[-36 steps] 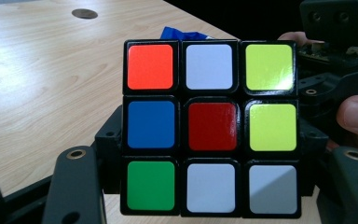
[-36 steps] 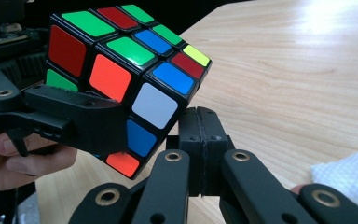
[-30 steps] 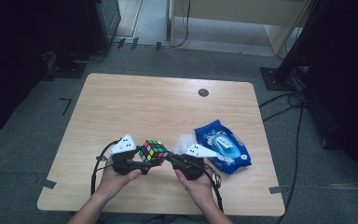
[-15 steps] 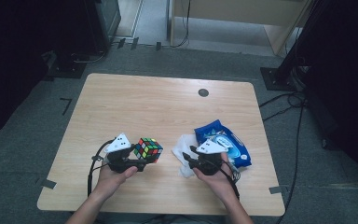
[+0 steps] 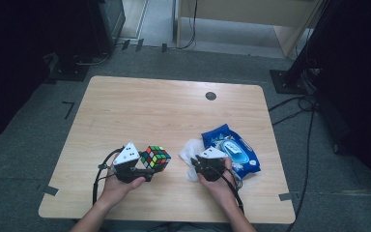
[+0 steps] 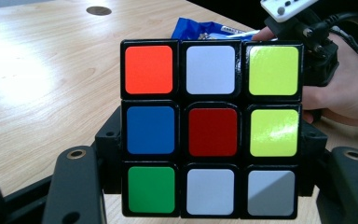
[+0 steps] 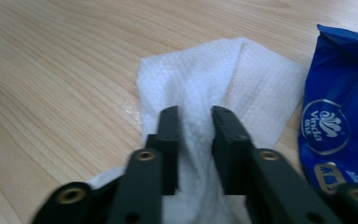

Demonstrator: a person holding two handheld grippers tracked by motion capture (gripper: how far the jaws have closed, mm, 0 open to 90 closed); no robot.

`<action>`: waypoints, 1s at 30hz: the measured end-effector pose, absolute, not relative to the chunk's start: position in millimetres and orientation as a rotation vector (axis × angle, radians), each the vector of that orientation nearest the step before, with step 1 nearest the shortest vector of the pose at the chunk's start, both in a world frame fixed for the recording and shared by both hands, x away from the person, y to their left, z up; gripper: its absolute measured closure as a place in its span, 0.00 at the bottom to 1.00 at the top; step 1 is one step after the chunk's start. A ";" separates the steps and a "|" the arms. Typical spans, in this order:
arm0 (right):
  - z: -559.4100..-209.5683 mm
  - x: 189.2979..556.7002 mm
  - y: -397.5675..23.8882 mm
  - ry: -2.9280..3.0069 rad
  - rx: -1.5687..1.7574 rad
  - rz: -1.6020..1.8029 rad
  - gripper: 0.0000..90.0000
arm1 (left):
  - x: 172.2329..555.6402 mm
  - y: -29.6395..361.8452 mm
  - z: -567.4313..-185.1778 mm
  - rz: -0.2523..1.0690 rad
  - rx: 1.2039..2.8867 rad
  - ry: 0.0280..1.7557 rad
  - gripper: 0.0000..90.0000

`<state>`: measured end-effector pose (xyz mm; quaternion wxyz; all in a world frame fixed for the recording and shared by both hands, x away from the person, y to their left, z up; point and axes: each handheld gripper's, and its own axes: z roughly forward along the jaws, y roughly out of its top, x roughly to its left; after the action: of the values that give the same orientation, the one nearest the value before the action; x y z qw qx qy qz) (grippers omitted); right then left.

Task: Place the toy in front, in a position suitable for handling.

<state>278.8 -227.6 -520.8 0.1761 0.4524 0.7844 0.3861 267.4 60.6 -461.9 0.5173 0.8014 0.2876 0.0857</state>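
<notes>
A scrambled Rubik's cube (image 5: 155,157) is held just above the wooden table (image 5: 164,111), and my left gripper (image 5: 150,169) is shut on it. In the left gripper view the cube (image 6: 212,128) has a dark jaw pressed against each side. To its right a crumpled white wipe (image 5: 189,151) lies on the table. My right gripper (image 7: 196,116) points down onto the wipe (image 7: 214,70). Its jaws have just been closing, and a bunched fold of the wipe is pinched between them.
A blue pack of wet wipes (image 5: 234,150) lies right of the wipe, close to the right hand. A small black round plug (image 5: 210,95) sits in the table's far side. The table's front edge runs just below both hands.
My right gripper has moved right and down, away from the cube and onto the white wipe. The left gripper has kept the cube in place.
</notes>
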 end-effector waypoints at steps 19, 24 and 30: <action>-425.5 232.5 -199.1 2.100 1.036 1.690 0.99 | 256.4 37.6 -471.8 0.294 2.023 0.619 0.38; -425.3 231.0 -186.0 2.140 1.014 1.706 0.99 | 250.5 26.6 -471.1 0.293 2.031 0.582 0.38; -436.7 235.0 -184.6 2.131 1.061 1.713 0.99 | 248.0 23.6 -469.4 0.302 2.033 0.587 0.38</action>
<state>235.0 -184.6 -436.7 0.1042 0.3597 0.7227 0.5809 248.0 23.6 -469.4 0.4811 0.8338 0.2409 0.1240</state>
